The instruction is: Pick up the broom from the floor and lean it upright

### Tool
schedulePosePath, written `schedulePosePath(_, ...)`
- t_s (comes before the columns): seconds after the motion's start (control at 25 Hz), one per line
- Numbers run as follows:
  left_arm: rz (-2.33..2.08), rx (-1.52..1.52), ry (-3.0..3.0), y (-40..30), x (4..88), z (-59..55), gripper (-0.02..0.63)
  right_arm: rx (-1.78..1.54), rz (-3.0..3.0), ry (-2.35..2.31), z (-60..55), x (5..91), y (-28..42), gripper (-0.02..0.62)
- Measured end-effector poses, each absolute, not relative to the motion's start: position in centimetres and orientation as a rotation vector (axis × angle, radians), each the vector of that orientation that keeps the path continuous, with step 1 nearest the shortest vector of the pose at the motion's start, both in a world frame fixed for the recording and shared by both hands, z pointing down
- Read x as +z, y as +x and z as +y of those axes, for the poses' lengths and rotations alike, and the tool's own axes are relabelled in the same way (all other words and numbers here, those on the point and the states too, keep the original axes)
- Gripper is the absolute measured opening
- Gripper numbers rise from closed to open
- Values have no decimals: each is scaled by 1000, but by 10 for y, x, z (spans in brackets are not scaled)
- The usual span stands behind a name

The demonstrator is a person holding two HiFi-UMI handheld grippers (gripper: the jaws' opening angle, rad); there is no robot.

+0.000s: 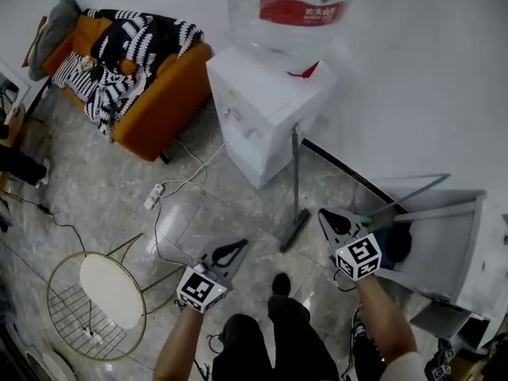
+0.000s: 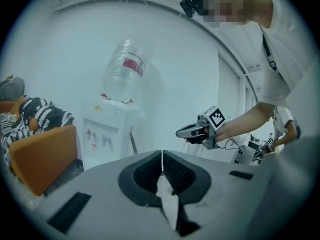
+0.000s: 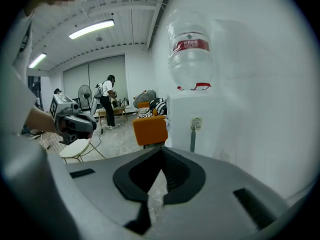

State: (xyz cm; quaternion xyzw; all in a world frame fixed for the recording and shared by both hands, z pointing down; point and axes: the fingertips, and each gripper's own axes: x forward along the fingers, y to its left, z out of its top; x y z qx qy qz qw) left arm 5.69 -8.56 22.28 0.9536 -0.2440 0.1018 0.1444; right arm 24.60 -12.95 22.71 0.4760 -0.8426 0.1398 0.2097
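The broom (image 1: 296,182) stands upright against the water dispenser (image 1: 266,117) at the centre of the head view, its head on the floor (image 1: 103,193). It is above and between the two grippers and touches neither. The left gripper (image 1: 236,248), lower centre, has its jaws clenched on nothing. The right gripper (image 1: 325,215), lower right, has its jaws pressed together too, also empty. I count one broom, one dispenser and one bottle (image 1: 290,6), which the top edge cuts off. In both gripper views only a short piece of the broom handle shows beyond the jaws.

An orange sofa (image 1: 163,101) sits left of the water dispenser (image 1: 262,116).
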Motion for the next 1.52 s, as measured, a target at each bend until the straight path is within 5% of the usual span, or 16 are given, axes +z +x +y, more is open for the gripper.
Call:
schedulePosePath(0.64,-800,283,2747,91,-19,-79,11,448,-2411,1293,-101,17,278,-1)
schedulePosePath(1.08,-813,263,2730,74,-97,-69,11,411,-2407,1440,-79,-69,283,-2)
schedulePosePath(1.52,-559,309,2836,22,-128,-63,11,345,-2248,1599,-41,-122,200,0)
